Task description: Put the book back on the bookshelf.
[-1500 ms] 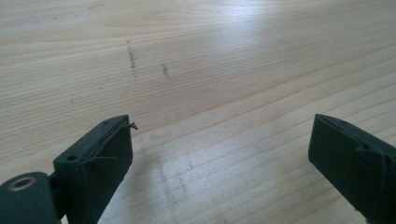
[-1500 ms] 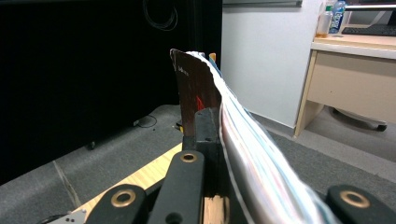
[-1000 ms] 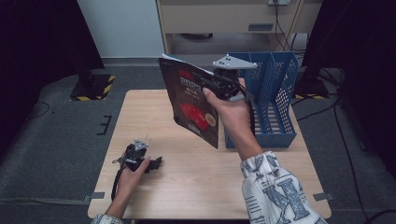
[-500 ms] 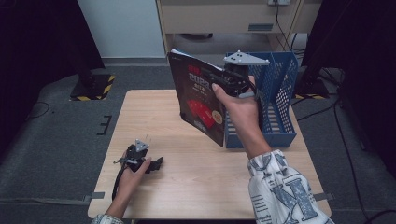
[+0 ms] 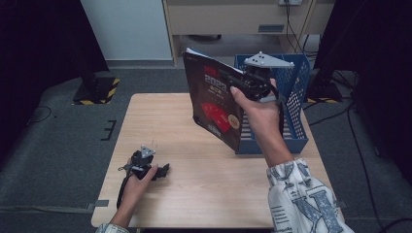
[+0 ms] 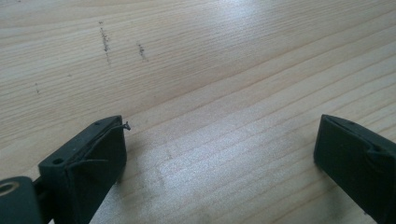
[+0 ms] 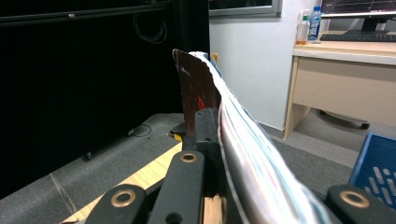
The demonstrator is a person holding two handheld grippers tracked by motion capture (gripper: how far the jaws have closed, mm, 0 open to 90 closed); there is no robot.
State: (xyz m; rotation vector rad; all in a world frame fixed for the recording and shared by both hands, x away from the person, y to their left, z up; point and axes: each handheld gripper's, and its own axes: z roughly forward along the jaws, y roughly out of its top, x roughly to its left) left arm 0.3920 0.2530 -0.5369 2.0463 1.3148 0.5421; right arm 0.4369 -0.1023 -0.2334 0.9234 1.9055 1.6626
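Pinched by the right gripper [image 5: 232, 83], the book [image 5: 214, 104] now stands steeper and closer to the blue rack [image 5: 299, 104] than 1 second ago, nearly ready to slot in, while the left gripper [image 5: 163, 171] rests spread on the table [image 5: 160, 116].

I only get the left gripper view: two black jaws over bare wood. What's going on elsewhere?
Observer: The right gripper is holding a dark book up in the air, tilted, next to a blue basket at the table's far right.
Operator: Is it really pinched, or just resting?
Observer: Pinched: in the right gripper view the jaws are shut on the book, cover on one side, page edges on the other.
Operator: And my gripper?
Observer: The left gripper lies on the table near the front left, in the person's hand, jaws open, holding nothing.
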